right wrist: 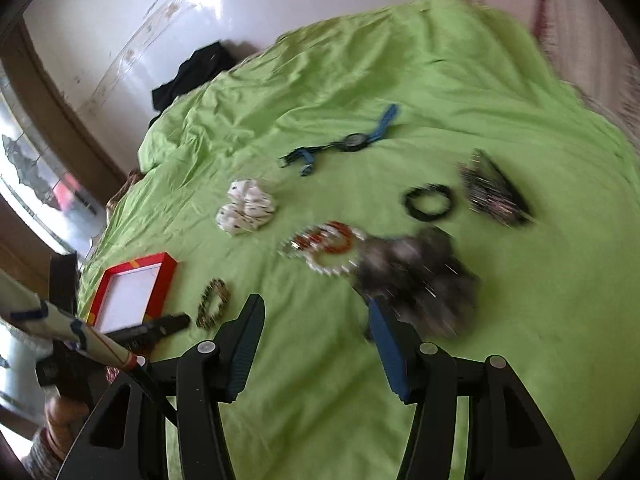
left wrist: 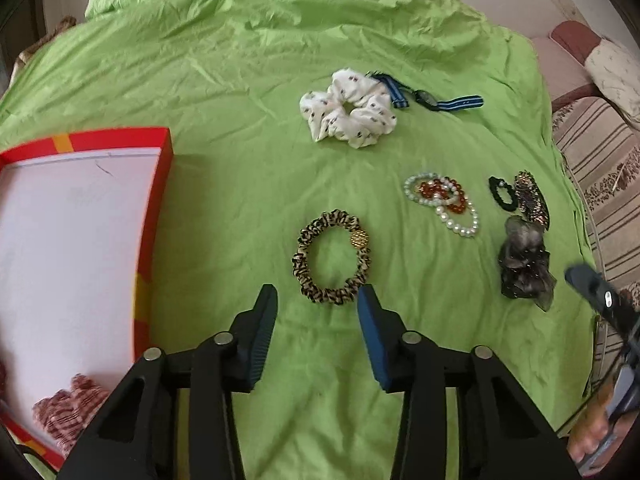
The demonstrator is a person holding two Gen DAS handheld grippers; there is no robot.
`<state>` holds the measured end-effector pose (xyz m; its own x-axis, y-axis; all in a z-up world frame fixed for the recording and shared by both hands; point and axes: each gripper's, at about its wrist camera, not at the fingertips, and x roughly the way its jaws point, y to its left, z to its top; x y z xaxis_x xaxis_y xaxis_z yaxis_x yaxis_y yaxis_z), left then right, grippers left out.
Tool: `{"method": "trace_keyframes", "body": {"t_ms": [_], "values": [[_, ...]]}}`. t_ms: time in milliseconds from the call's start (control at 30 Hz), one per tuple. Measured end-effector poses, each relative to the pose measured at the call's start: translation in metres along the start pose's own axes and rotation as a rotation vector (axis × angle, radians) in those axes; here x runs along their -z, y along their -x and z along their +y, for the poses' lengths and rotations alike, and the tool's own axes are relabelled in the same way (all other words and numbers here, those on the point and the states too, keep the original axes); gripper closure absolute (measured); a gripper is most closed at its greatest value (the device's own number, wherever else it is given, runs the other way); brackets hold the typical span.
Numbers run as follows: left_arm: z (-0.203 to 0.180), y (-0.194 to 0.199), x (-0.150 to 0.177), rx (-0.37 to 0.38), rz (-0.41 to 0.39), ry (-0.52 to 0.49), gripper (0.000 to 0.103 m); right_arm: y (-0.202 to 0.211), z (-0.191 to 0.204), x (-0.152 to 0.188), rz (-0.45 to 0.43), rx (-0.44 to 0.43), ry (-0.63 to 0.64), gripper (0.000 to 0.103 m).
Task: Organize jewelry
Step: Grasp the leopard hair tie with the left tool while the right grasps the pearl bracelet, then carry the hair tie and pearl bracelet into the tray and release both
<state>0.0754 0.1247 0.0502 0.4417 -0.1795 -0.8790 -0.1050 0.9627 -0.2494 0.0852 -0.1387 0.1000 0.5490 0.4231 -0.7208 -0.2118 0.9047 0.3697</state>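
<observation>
My left gripper (left wrist: 318,294) is open and empty, just short of a leopard-print scrunchie (left wrist: 330,258) with a gold bead, lying on the green bedsheet (left wrist: 240,80). To its left is a red box (left wrist: 160,184) with a white inside, holding a striped reddish scrunchie (left wrist: 70,408). My right gripper (right wrist: 314,308) is open and empty, its right finger close to a grey gauze hair bow (right wrist: 420,280). Pearl and amber bead bracelets (right wrist: 328,248) lie just beyond. The box (right wrist: 132,292) and leopard scrunchie (right wrist: 214,308) also show in the right wrist view.
A white printed scrunchie (left wrist: 348,110), a blue-strapped watch (left wrist: 428,98), a black hair tie (left wrist: 502,194) and a beaded hair clip (left wrist: 530,196) lie farther out. A striped sofa (left wrist: 600,168) stands past the bed's right edge. A black garment (right wrist: 192,74) lies by the wall.
</observation>
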Motion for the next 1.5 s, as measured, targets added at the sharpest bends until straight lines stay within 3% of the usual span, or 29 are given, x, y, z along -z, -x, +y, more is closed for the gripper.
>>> {"method": "trace_keyframes", "body": {"t_ms": [133, 267, 467, 533, 567, 600, 633, 667, 700, 900, 1100, 1300, 1500], "values": [[0.003, -0.016, -0.005, -0.003, 0.007, 0.000, 0.064, -0.047, 0.012, -0.013, 0.090, -0.014, 0.046, 0.047], [0.008, -0.030, -0.012, 0.011, 0.021, 0.024, 0.064, -0.095, 0.023, -0.014, 0.160, 0.050, 0.120, 0.047], [0.011, -0.040, -0.017, 0.029, 0.022, 0.038, 0.064, -0.127, 0.024, -0.016, 0.164, 0.152, 0.213, 0.049], [0.008, -0.041, -0.016, 0.025, 0.016, 0.026, 0.064, -0.133, 0.024, -0.017, 0.163, 0.174, 0.242, 0.055], [0.006, -0.042, -0.015, 0.021, 0.012, 0.016, 0.065, -0.136, 0.024, -0.017, 0.169, 0.183, 0.251, 0.065], [0.004, -0.042, -0.014, 0.014, 0.008, 0.002, 0.074, -0.140, 0.024, -0.016, 0.175, 0.203, 0.268, 0.074], [0.001, -0.043, -0.013, 0.009, 0.009, -0.013, 0.082, -0.141, 0.024, -0.015, 0.173, 0.214, 0.283, 0.076], [-0.001, -0.044, -0.012, 0.005, 0.015, -0.025, 0.098, -0.142, 0.025, -0.013, 0.168, 0.215, 0.300, 0.083], [-0.003, -0.044, -0.010, 0.003, 0.021, -0.032, 0.098, -0.141, 0.027, -0.012, 0.169, 0.214, 0.307, 0.092], [-0.010, -0.020, -0.007, 0.048, -0.005, -0.033, 0.098, -0.110, 0.030, -0.007, 0.171, 0.103, 0.221, 0.092], [-0.016, 0.031, 0.005, 0.126, -0.055, -0.031, 0.098, -0.054, 0.022, 0.006, 0.141, -0.022, 0.084, 0.092], [-0.021, 0.080, 0.025, 0.158, -0.106, -0.045, 0.098, -0.002, 0.020, 0.018, 0.104, -0.127, -0.014, 0.092], [-0.015, 0.116, 0.037, 0.143, -0.145, -0.059, 0.098, 0.030, 0.033, 0.034, 0.081, -0.137, -0.018, 0.092]]}}
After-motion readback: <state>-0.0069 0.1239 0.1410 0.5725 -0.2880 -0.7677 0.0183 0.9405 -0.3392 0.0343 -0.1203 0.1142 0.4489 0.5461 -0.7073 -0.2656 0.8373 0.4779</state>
